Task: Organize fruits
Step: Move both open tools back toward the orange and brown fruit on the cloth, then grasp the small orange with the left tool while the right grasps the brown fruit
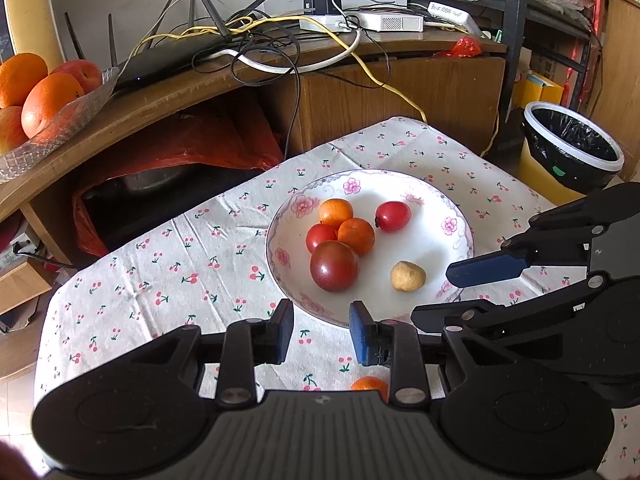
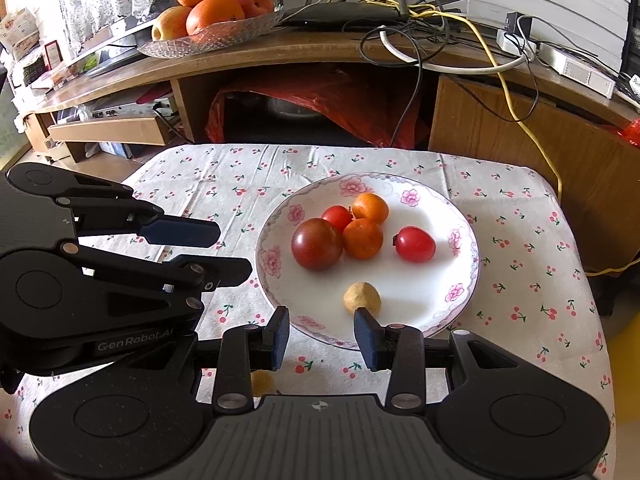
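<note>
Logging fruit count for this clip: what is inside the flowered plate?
The flowered plate holds six pieces: a large dark tomato, two small red tomatoes, two small oranges and one yellowish fruit. Nothing can be seen beneath the clustered fruits.

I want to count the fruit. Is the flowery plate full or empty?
Neither: partly filled. The plate holds six small fruits, four clustered around the dark red one, with bare white space left.
</note>
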Demonstrator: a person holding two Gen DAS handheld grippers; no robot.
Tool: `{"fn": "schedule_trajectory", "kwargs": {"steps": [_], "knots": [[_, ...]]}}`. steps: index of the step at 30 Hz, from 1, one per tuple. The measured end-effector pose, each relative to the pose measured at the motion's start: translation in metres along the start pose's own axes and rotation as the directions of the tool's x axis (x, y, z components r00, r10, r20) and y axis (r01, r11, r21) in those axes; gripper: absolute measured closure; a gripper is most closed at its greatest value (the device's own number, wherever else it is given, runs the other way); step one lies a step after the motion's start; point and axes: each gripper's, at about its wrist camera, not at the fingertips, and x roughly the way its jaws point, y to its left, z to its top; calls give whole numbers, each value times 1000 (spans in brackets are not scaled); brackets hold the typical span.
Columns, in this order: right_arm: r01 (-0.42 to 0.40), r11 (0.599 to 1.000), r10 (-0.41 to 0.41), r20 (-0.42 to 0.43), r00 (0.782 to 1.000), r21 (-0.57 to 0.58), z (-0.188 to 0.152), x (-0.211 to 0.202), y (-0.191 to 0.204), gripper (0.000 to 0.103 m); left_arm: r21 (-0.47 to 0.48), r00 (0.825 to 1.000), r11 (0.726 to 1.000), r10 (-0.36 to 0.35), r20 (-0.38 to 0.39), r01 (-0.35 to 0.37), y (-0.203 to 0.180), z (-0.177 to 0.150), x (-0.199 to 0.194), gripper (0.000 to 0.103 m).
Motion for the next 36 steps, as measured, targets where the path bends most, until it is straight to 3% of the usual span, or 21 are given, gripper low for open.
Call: {"fn": "schedule_trajectory", "kwargs": {"steps": [20, 36], "knots": [[-36, 999, 35, -44, 998, -30, -13, 0, 12, 69, 37, 999, 999, -1, -35, 3, -5, -18, -8, 65], [-122, 989, 110, -132, 985, -81, -26, 18, 26, 67, 71, 992, 996, -47, -121, 56, 2, -49, -2, 64]]}}
